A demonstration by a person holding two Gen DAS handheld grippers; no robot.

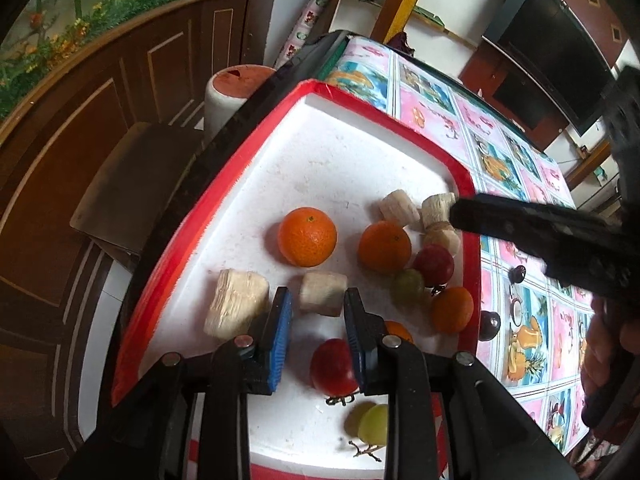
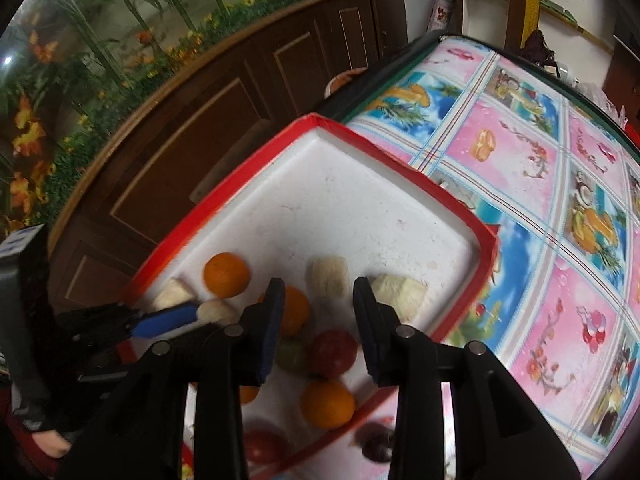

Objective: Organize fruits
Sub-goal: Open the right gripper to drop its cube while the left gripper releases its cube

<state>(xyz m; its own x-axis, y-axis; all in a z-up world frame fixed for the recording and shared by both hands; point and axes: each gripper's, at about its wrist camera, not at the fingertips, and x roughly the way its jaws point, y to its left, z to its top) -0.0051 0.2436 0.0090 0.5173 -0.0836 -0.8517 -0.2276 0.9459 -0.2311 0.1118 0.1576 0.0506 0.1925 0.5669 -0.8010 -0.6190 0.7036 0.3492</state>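
A white foam tray with a red rim [image 1: 224, 208] [image 2: 400, 168] holds the fruit. In the left wrist view it holds oranges [image 1: 307, 237] [image 1: 384, 246], pale peeled banana pieces [image 1: 236, 304] [image 1: 322, 293] [image 1: 395, 207], red fruits [image 1: 333, 368] [image 1: 433, 265] and green grapes [image 1: 407, 286] [image 1: 373, 424]. My left gripper [image 1: 317, 312] is open and empty above the tray, just short of a banana piece. My right gripper [image 2: 318, 300] is open and empty over the tray, above an orange [image 2: 294, 310] and a red fruit [image 2: 333, 353]. The right gripper's arm [image 1: 540, 236] reaches in by the tray's far side.
The tray sits at the edge of a table with a pink and blue fruit-print cloth [image 1: 500, 152] [image 2: 540, 184]. Two dark plums [image 1: 517, 273] [image 1: 489, 325] lie on the cloth beside the tray. Brown wooden cabinets [image 1: 100, 120] and a white stool [image 1: 236, 92] stand beyond the table edge.
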